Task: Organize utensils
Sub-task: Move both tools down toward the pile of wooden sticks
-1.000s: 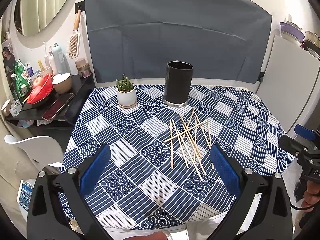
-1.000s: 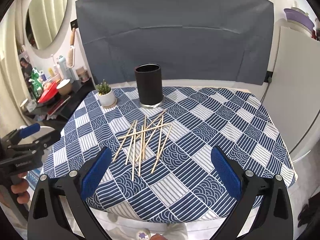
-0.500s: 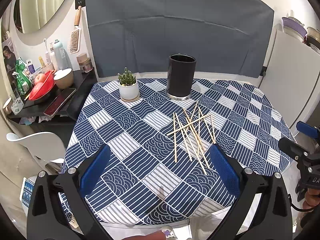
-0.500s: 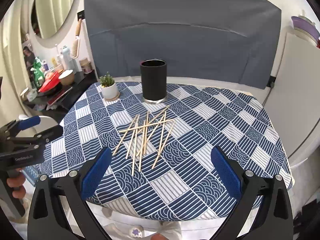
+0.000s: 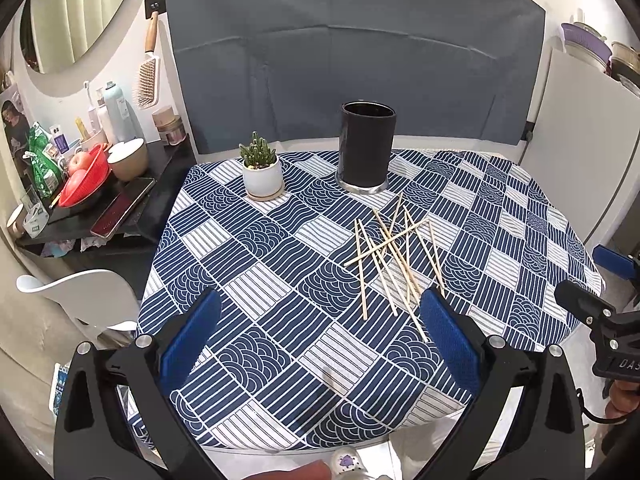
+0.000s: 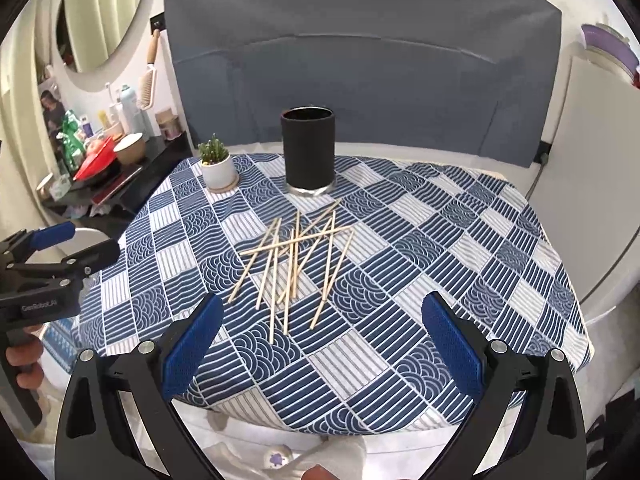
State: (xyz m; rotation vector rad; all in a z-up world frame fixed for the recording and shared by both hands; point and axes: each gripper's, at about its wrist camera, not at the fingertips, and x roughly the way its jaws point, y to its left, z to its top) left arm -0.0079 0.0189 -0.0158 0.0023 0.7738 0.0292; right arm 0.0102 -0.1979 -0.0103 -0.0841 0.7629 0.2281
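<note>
Black holder (image 6: pixel 307 151), pale chopsticks (image 6: pixel 294 264), blue-white patterned tablecloth (image 6: pixel 460 240)

Bright, even indoor light; sharp centre, fisheye-warped dark corners.

A grey cloth backdrop (image 6: pixel 360 60) hangs behind the desk (image 6: pixel 460 240); a round mirror (image 5: pixel 76 8) and cluttered black shelf (image 5: pixel 132 208) stand left.

Ten chopsticks (image 6: pixel 294 258), one holder (image 6: pixel 307 152), one plant (image 6: pixel 216 164).
</note>
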